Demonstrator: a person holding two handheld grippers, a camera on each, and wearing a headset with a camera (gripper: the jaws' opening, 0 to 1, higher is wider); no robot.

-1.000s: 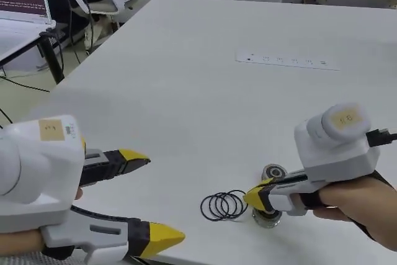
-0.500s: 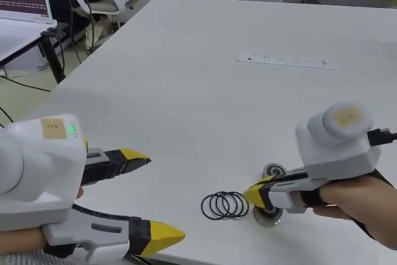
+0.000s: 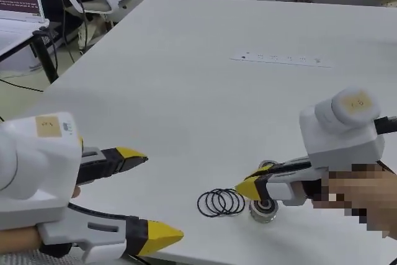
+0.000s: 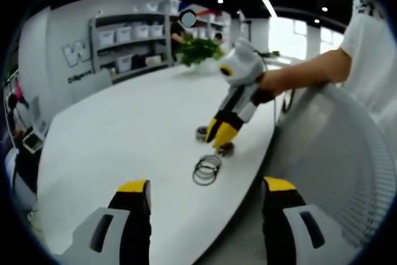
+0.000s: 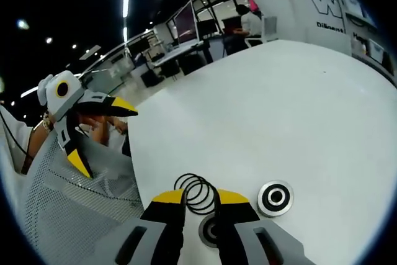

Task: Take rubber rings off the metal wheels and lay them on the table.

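The left gripper hovers at the near edge of the white desk, its black, yellow-tipped jaws wide apart and holding nothing. A cluster of thin black rubber rings lies flat on the desk. Just right of them stands a small round metal wheel. The right gripper sits over it, jaws drawn close with a narrow gap; whether they pinch anything I cannot tell. A second metal wheel rests just beside the first.
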